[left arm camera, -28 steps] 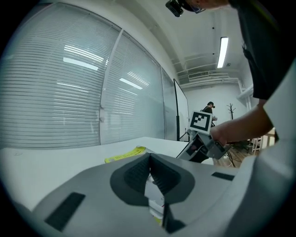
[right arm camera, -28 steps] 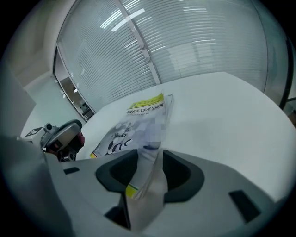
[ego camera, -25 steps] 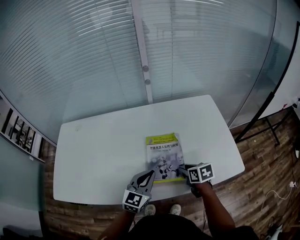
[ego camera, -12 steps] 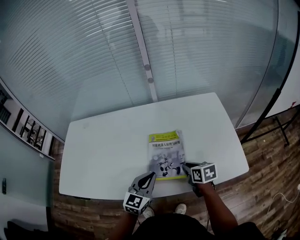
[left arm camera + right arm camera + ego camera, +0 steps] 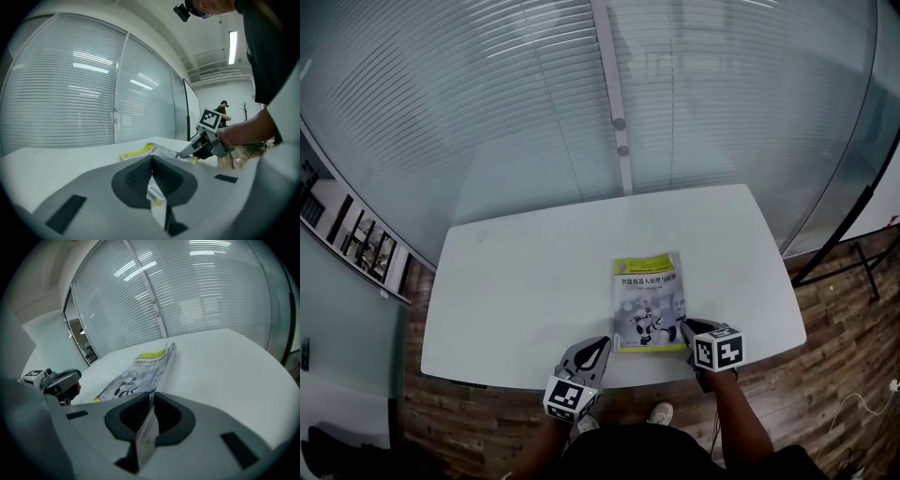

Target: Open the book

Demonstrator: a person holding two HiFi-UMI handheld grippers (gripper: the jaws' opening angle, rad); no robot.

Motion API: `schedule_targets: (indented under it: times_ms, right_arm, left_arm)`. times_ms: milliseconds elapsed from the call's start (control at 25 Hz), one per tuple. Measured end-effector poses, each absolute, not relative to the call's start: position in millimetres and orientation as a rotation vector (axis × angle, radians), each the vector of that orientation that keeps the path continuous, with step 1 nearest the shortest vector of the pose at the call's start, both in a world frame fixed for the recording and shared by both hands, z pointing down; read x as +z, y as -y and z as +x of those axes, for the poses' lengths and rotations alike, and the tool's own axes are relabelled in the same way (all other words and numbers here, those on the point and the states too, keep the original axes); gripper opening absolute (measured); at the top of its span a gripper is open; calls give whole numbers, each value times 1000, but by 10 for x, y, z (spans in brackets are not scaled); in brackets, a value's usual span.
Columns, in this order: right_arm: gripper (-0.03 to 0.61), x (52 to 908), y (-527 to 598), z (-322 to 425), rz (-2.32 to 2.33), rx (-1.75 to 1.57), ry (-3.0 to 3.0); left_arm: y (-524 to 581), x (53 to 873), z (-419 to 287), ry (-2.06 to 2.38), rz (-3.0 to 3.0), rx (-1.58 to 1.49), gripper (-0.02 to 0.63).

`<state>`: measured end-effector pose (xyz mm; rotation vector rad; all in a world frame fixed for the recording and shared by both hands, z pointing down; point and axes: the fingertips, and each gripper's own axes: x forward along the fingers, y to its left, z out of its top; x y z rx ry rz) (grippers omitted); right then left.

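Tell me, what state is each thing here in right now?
book: closed, lying on the table.
left hand-held gripper: shut on the book's near left corner.
right hand-held gripper: shut on the book's near right corner.

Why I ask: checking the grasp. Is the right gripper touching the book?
Touching. The right gripper view shows the right gripper with its jaws shut on an edge of the book.

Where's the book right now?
In the head view the book lies on the white table, near-right of centre, its near corners at the left gripper and right gripper.
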<state>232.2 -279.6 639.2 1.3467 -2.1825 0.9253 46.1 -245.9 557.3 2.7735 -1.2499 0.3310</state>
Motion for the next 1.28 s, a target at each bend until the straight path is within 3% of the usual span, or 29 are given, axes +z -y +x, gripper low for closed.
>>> schedule_targets:
  times_ms: [840, 1280]
  right_arm:
    - [34, 5944, 2759, 2120, 1574, 517, 2013]
    - [21, 5414, 2810, 1607, 1528, 218, 1994]
  left_arm:
    - [2167, 5743, -397, 1237, 2707, 272, 15]
    - [2176, 5641, -553, 1231, 2722, 215, 14]
